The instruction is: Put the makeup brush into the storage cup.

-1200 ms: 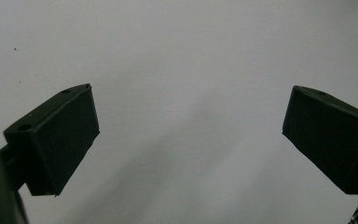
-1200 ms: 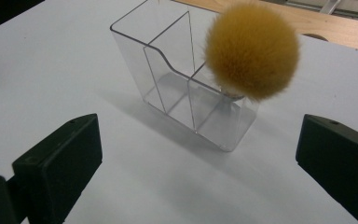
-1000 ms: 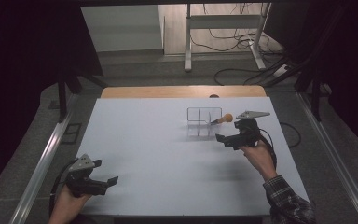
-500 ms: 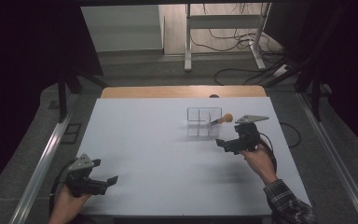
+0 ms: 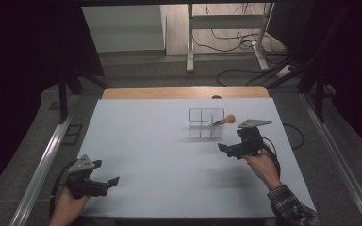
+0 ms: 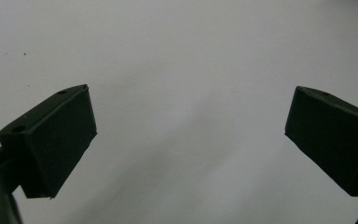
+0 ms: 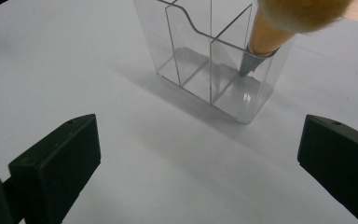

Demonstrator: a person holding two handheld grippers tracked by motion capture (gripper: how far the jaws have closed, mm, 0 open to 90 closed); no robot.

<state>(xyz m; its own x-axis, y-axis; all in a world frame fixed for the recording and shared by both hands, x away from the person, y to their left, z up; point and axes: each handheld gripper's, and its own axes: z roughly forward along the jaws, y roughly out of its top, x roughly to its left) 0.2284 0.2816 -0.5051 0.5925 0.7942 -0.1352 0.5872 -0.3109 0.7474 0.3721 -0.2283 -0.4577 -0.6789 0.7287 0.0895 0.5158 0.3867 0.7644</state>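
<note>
**me:** Clear acrylic organiser box with dividers (image 7: 209, 60) sits toward the far right of the white worktop (image 5: 160, 155), and the makeup brush with the tan fluffy head and wooden ferrule (image 7: 279, 23) is leaning in its end compartment, handle down, bristles poking out over the rim. My right hand-held gripper (image 5: 228, 149) is just in front of the box with its jaws wide apart, holding nothing. Looks like the drop is done and I just need to clear out. Any tips?

**reply:** I'd pull straight back toward yourself and a bit up, jaws left open, so nothing clips the box corner or the brush head; that thing looks light and would probably slide or tip. What's your left doing?

**me:** Left hand-held gripper (image 5: 104, 182) is parked at the near left corner, jaws spread, empty, well away from everything.
</note>
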